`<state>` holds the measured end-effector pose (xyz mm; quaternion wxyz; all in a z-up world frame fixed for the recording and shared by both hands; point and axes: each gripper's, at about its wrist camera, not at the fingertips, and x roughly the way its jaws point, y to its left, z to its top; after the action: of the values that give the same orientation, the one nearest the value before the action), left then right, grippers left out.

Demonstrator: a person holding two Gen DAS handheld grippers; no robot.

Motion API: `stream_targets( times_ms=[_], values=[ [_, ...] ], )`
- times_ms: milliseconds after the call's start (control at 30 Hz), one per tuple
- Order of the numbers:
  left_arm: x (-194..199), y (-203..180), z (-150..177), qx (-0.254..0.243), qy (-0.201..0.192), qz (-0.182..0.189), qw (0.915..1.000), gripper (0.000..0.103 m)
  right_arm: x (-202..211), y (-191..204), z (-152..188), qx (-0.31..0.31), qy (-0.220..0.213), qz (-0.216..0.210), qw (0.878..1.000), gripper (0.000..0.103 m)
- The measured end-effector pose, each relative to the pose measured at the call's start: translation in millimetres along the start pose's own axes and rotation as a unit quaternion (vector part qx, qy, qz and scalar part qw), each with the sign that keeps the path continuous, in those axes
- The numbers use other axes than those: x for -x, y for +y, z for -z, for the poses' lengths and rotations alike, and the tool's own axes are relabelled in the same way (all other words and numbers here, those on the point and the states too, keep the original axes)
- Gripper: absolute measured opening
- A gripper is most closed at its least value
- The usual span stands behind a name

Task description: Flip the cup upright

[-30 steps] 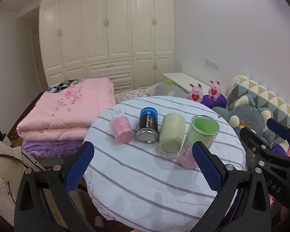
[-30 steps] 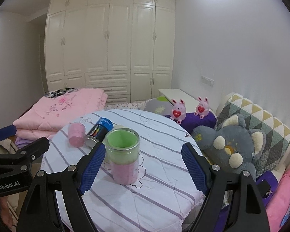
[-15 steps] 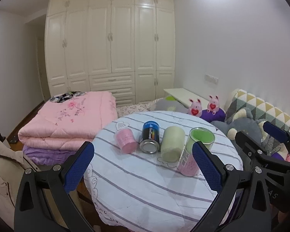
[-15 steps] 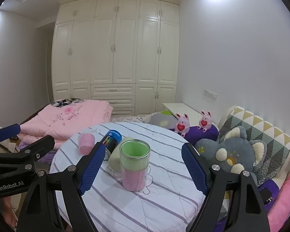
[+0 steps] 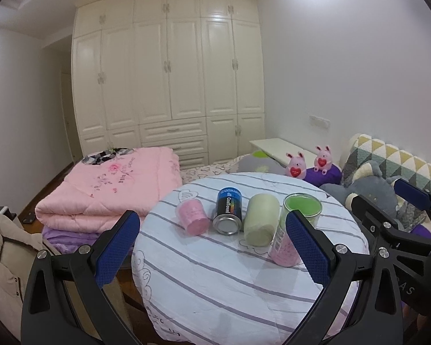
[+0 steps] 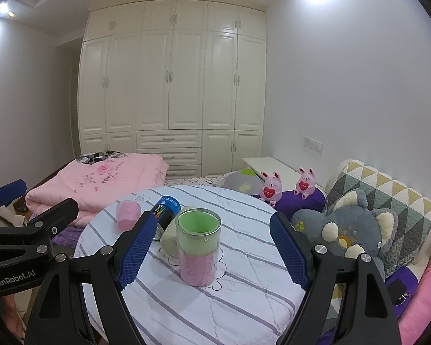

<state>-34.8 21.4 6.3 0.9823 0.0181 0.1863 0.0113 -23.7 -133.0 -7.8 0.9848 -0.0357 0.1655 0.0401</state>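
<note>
Left gripper [image 5: 214,244] at bottom of left wrist frame, jaws spread wide, nothing between them, held back off the near edge of the counter [image 5: 215,281]. Right gripper [image 6: 212,254] at bottom of right wrist frame, also wide apart and empty; its black body shows at right edge of the left view.

Counter is round, covered in white cloth with grey stripes. Upright cup [image 6: 198,248], clear with green upper and pink lower part, stands mouth up at centre of right view, framed between the right gripper's blue pads [image 6: 136,254] but not touched by them. In left view the same cup sits right of centre, partly hidden behind the left gripper's right pad.

Just left of it and behind, pale green cup [image 5: 260,220] lies on its side. Next to that, blue can [image 5: 228,214] on its side, metal end toward camera. Further left, small pink cup [image 5: 192,218] on its side, a little apart from the can. These three form a row across mid-counter.

Beyond the counter: folded pink quilt [image 5: 109,189] at left, grey plush toy [image 6: 347,227] and triangle-pattern pillow [image 6: 388,192] at right, two pink bunny toys [image 6: 287,185] behind. White wardrobe [image 6: 172,86] fills the far wall.
</note>
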Motion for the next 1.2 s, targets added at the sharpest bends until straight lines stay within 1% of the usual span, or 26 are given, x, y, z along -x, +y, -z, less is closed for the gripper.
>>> stream_targets(
  times_ms=[167,333,633,1200],
  values=[
    [0,-2,1,-0.004,0.005,0.001,1.0,0.103,-2,-1,1,-0.003,0.005,0.001,1.0,0.082],
    [-2,-4,2,-0.001,0.013,0.011,0.9999,0.103,-2,-4,2,-0.006,0.007,0.002,1.0,0.082],
    [-9,-11,3,-0.003,0.027,0.019,0.9995,0.103,-4,-8,3,-0.01,0.015,0.006,1.0,0.082],
    [-15,-12,4,-0.003,0.031,0.02,0.9993,0.103,-9,-10,2,-0.011,0.021,0.006,1.0,0.082]
  ],
)
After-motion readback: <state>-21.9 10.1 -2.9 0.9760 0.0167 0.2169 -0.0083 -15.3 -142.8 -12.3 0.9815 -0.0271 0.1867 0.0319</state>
